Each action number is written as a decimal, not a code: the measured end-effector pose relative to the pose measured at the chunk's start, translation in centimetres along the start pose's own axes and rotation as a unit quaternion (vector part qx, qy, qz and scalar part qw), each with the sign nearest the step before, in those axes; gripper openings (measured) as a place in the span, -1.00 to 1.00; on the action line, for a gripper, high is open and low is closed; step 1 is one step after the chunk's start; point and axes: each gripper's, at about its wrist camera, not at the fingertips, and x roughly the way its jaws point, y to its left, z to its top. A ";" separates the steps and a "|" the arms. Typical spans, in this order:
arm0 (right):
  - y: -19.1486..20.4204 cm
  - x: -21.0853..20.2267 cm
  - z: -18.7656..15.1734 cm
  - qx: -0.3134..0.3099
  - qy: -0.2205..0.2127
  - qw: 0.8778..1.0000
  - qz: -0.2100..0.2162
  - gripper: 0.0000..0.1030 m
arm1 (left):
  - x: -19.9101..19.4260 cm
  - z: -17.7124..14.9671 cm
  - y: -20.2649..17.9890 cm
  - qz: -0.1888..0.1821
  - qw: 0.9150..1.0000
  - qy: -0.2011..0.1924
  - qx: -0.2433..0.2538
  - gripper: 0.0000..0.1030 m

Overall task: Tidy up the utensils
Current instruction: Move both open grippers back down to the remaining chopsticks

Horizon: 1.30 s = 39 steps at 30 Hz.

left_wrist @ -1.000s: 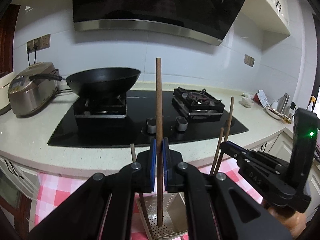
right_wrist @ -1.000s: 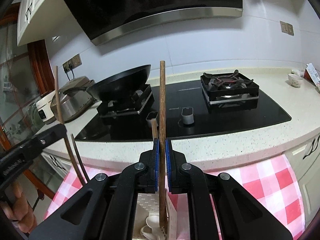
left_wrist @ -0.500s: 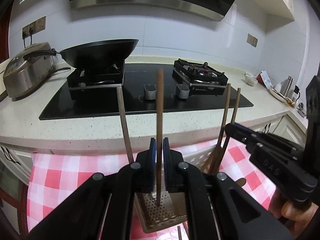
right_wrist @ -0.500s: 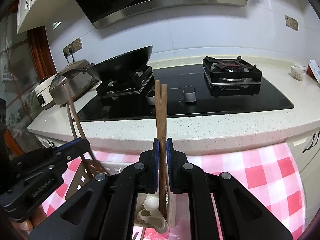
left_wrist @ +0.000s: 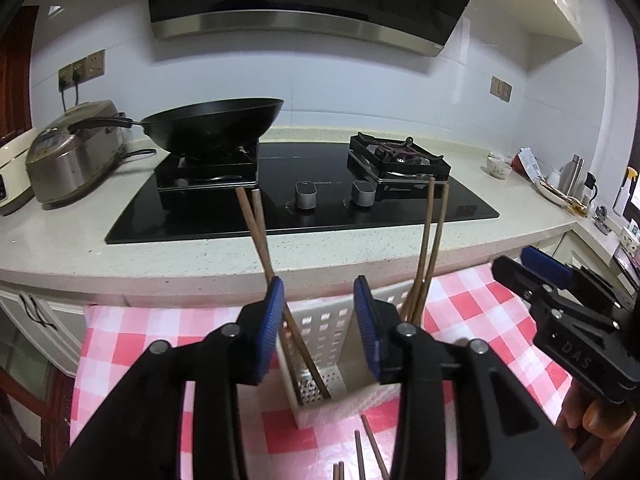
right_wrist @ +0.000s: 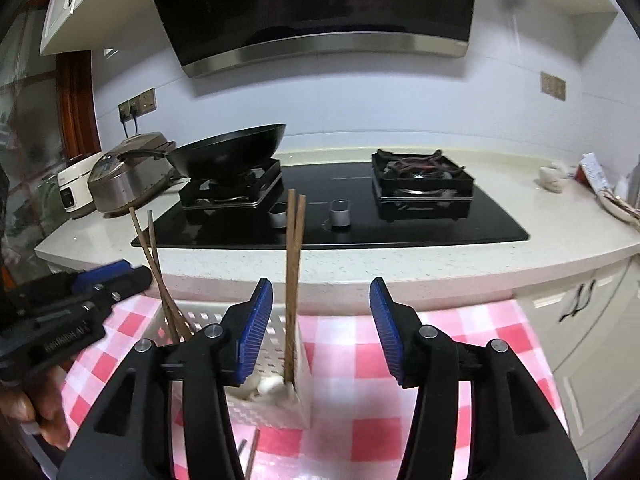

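Note:
In the left wrist view my left gripper has its jaws opening, with nothing pressed between the blue pads. Just past it stands a white perforated caddy. One pair of brown chopsticks leans left out of it, beside the left pad. A second pair stands at its right end. In the right wrist view my right gripper is also opening. That upright pair stands free between its jaws, in the caddy. The right gripper and the left gripper each show in the other's view.
The caddy stands on a red-and-white checked cloth below a counter edge. White spoons lie in one compartment. Loose chopsticks lie on the cloth in front. On the counter are a hob with a black wok and a rice cooker.
Both grippers were shut on an upright chopstick and have let go. Each chopstick now rests in the caddy beside another. Both grippers have drawn back a little.

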 end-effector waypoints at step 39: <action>-1.8 -9.0 -15.1 0.006 0.059 0.996 -0.063 0.14 | -7.8 -18.9 -4.4 -0.026 0.997 0.073 0.018 -0.25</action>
